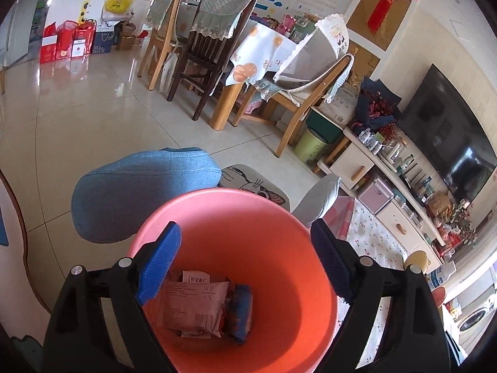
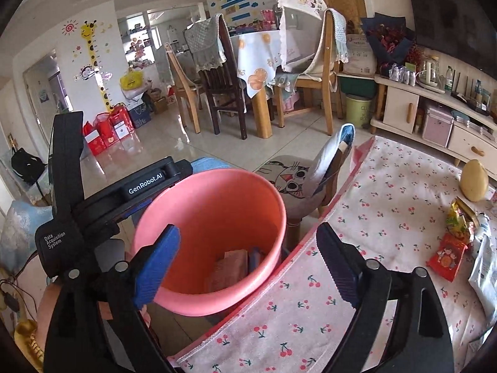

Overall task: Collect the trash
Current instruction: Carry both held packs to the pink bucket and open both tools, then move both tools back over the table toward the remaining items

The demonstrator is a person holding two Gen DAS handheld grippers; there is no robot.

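Note:
A pink plastic bin (image 1: 236, 217) stands on the floor beside the table. Inside lie a pale pink wrapper (image 1: 192, 304) and a blue-and-red wrapper (image 1: 240, 314). My left gripper (image 1: 245, 233) hangs open right over the bin's mouth, with nothing between its fingers. In the right wrist view the bin (image 2: 217, 205) is at the left, and the left gripper's black body (image 2: 146, 183) reaches over its far rim. My right gripper (image 2: 248, 233) is open and empty, above the bin's near rim and the table edge. On the cherry-print tablecloth (image 2: 388, 192) lie a red wrapper (image 2: 447, 256), a yellow-green wrapper (image 2: 459, 217) and a silvery bag (image 2: 484, 267).
A cat-print stool (image 2: 289, 174) with a grey cloth stands behind the bin, a blue padded seat (image 1: 139, 192) to its left. A yellowish fruit (image 2: 473, 180) sits on the table. Dining chairs, a green bin (image 2: 357, 110) and a TV cabinet (image 2: 403, 108) stand farther back.

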